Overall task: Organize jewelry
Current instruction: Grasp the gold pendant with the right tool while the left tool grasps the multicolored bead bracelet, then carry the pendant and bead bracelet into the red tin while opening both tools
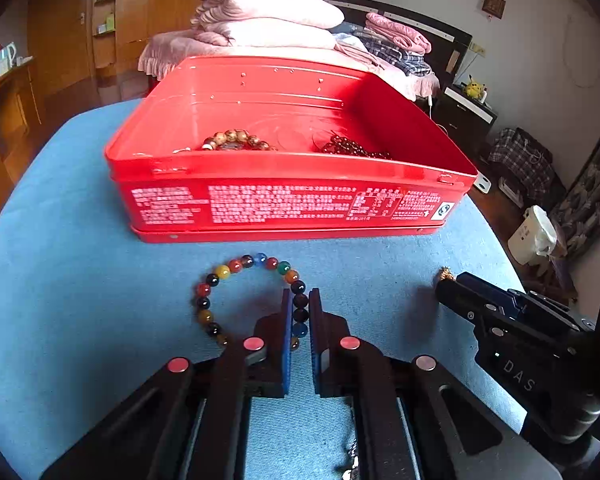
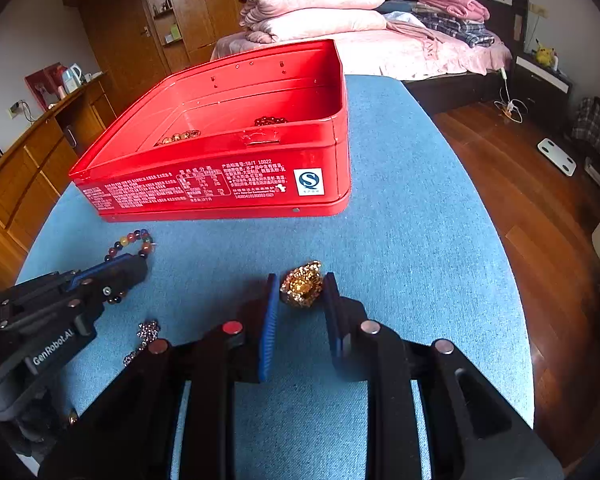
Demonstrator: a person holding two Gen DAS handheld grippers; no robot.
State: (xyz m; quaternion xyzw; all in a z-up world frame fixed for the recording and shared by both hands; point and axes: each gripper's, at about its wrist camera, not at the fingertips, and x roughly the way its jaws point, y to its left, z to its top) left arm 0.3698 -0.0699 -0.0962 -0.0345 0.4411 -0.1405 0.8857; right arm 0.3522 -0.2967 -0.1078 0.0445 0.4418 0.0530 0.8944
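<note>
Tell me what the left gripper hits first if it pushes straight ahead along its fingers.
Probably the blue tablecloth, since the left gripper, clamped on the multicoloured bead bracelet, points downward; beyond it stands the red tin.

both grippers, left gripper and right gripper, are black with blue-padded fingers, round silver-pink screw caps, white lettering.

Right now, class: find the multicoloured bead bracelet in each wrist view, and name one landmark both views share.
Left wrist view: the multicoloured bead bracelet lies at lower centre on the blue cloth, its right side pinched in the left gripper.
Right wrist view: the bracelet sits at the left edge, partly hidden behind the left gripper.
Shared landmark: the red tin just beyond it in both.
</note>
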